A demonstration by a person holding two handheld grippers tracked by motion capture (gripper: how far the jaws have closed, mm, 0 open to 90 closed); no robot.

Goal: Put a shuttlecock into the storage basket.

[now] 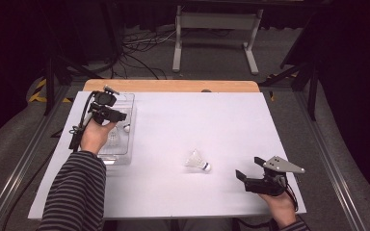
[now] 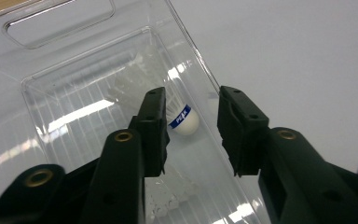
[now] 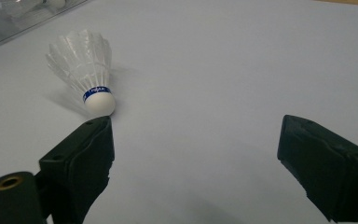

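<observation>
My left claw (image 2: 191,135) hangs over the clear plastic tray (image 1: 127,98) at the left of the high view, jaws partly apart, nothing pinched. A shuttlecock in the tray (image 2: 179,120) lies just past the tips, cork toward me, feathers toward the upper left of the left gripper view; looks dropped in, pads clear of it.

My right claw (image 3: 193,154) rests at lower right on the white worktop (image 1: 197,115), jaws wide, holding nothing. The loose shuttlecock (image 1: 198,161) lies on its side mid-worktop, cork near my left jaw tip in the right gripper view.

Next step, I'd say: pick that one up. Go for the cork or band, not the feathers; they crush. Centre the jaws, come in low, close gently. Lift the left claw straight up to avoid tipping the tray.
</observation>
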